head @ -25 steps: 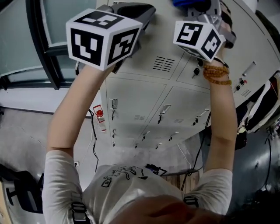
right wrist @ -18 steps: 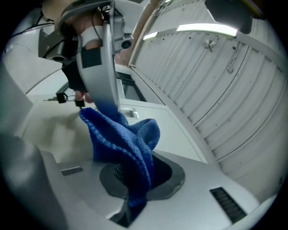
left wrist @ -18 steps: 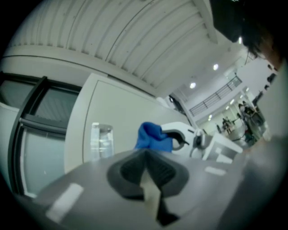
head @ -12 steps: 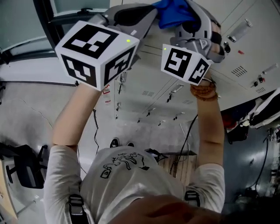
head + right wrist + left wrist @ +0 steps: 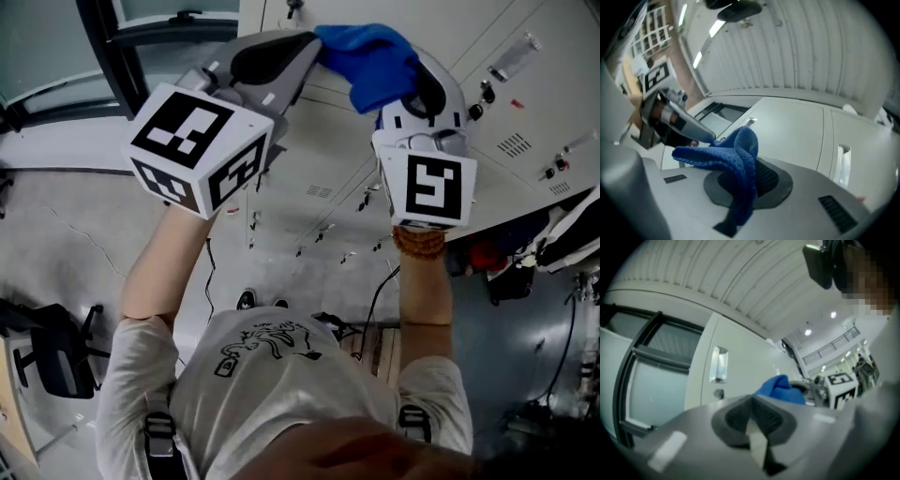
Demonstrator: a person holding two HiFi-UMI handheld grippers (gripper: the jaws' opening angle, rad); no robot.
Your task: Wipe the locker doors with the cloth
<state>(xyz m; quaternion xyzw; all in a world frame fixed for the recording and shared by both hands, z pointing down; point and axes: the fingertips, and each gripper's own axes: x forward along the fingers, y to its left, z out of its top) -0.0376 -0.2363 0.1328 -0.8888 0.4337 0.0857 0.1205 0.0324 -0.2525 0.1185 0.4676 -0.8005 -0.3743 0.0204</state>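
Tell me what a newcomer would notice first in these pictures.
The bright blue cloth, pinched in the right claw and held up before the pale locker doors at the head view's top. Beside it, the left claw is shut on nothing, its black-and-white marker cube large in the foreground.

Blue cloth (image 5: 370,58) bunched into folds, nipped between jaws of right gripper (image 5: 750,182), loose end flopping out past tips, held up close to locker doors (image 5: 314,155); whether it touches them unclear. Doors pale grey metal, all closed, with recessed handles, small locks, vent slots
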